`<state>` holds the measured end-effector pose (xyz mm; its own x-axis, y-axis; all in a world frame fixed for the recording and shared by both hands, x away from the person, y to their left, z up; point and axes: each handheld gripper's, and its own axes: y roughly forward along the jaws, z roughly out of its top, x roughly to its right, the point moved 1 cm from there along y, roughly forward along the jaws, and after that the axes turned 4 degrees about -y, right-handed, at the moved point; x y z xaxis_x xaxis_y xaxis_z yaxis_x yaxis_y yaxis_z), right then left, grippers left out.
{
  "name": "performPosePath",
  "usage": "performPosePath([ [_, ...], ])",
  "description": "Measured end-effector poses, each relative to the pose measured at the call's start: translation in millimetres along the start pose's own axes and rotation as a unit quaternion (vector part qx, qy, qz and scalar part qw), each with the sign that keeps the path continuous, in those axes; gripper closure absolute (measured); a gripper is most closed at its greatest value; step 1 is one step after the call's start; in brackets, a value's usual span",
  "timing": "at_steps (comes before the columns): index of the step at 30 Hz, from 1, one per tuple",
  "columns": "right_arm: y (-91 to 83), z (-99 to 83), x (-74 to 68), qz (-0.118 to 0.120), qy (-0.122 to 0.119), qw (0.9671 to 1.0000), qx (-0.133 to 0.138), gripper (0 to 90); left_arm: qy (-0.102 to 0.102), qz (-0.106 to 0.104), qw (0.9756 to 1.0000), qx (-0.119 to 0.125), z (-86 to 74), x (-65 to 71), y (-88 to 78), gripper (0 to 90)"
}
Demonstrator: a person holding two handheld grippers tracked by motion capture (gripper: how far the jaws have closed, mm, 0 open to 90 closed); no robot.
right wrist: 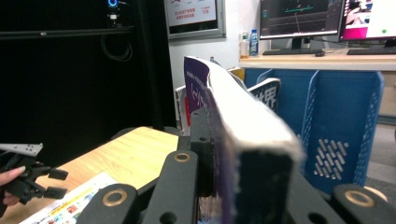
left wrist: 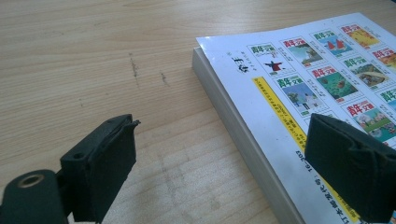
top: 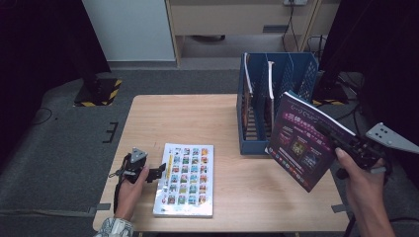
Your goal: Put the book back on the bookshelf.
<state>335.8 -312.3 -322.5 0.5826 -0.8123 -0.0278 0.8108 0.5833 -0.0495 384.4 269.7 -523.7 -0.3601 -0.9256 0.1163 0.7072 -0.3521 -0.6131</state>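
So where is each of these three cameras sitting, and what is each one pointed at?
High view: above the person's side, facing forward and down on the table; both forearms enter from below.
Left gripper view: rides the left gripper, looking past its open jaws at the white book.
Right gripper view: rides the right gripper, shut on the purple book, facing the blue rack.
Shared: the white book lies in all three views.

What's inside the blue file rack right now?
The blue file rack holds two upright books in its left slots; the right slots look empty. The purple book, held in the right gripper, covers its lower right corner.
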Motion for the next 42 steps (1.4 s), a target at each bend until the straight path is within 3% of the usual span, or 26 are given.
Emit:
performPosePath([
  [9, 1.5, 27.0, 2.6, -0.024, 0.001, 0.9997, -0.001, 84.1, 0.0, 0.0, 1.0, -0.003, -0.7, 0.1, -0.1, 8.2],
  [16, 14.5, 40.0, 4.3, -0.051, -0.004, 0.9986, -0.012, 84.1, 0.002, 0.0, 1.0, -0.003, -0.8, 0.3, -0.2, 8.2],
  [22, 29.4, 43.3, 6.5, -0.09, 0.001, 0.9956, -0.027, 84.1, 0.003, 0.0, 1.0, -0.005, -1.4, -0.5, -0.1, 8.2],
  [33, 56.8, 48.0, 13.5, -0.122, -0.026, 0.9912, -0.045, 84.0, 0.004, 0.0, 1.0, -0.004, -1.5, -0.4, -0.6, 8.2],
  [42, 74.4, 47.4, 21.1, -0.136, -0.024, 0.9893, -0.047, 84.1, 0.004, 0.001, 1.0, -0.005, -1.8, 0.1, 0.1, 8.2],
])
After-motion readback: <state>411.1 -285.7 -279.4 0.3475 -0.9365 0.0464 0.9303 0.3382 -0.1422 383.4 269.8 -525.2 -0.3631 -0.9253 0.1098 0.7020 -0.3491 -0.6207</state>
